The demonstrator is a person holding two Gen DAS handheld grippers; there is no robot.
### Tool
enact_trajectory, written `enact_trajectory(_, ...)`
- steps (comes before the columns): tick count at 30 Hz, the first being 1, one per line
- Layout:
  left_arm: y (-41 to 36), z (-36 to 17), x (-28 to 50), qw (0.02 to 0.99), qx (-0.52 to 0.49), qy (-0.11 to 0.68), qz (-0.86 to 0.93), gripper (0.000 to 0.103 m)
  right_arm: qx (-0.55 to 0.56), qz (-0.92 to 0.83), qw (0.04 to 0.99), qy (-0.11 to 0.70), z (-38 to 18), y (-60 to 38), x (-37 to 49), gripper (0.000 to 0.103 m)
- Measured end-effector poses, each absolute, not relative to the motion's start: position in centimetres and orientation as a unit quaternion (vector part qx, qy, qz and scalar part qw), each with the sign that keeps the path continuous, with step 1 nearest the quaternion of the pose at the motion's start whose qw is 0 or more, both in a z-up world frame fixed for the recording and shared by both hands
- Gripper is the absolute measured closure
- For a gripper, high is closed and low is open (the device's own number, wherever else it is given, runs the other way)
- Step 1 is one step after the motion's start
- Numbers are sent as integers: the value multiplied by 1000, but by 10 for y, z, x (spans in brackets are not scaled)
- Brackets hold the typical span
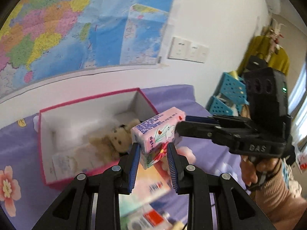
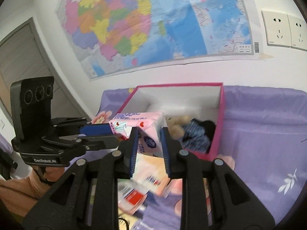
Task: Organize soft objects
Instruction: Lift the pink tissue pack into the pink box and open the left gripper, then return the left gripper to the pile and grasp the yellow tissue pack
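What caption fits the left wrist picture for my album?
Two hand-held grippers, left and right, hold a pink tissue pack above the pink box.

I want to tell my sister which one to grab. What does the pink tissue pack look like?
Find the purple flowered bedspread under the wall map, then the pink-rimmed box sitting on it. In front of that box, both grippers pinch one small pink tissue pack in the air. Unlike the stuffed toy in the box, it is a flat-sided block printed with flowers and hearts.
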State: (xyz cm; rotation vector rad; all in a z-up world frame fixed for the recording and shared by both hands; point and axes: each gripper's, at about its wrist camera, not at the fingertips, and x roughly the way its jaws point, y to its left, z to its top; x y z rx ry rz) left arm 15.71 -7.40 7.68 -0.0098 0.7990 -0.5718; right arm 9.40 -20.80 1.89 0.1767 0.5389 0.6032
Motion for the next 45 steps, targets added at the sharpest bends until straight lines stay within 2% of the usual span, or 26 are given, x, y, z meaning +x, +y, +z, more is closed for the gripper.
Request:
enact_trajectory(16, -97, 39, 259, 869, -35, 456, -189, 74, 136, 225, 919, 292, 7, -228, 190, 76)
enact_trajectory(19, -93, 32, 266, 863, -47, 472, -174, 56, 139, 208, 925, 287, 5, -230, 194, 76)
enact_trajectory(20, -92, 32, 265, 865, -47, 470, -171, 56, 140, 207, 925, 286, 4, -231, 194, 76)
enact_trajectory(29, -79, 43, 232, 879, -20, 438, -187, 56, 127, 220, 925, 283, -1, -233, 163, 76)
enact_trajectory(38, -66, 69, 160, 888, -4, 389, -244, 56, 120, 270, 918, 264, 8, -232, 100, 75)
enact_trajectory(45, -52, 68, 101, 886, -5, 370, -278, 56, 101, 301, 911, 262, 7, -225, 51, 74)
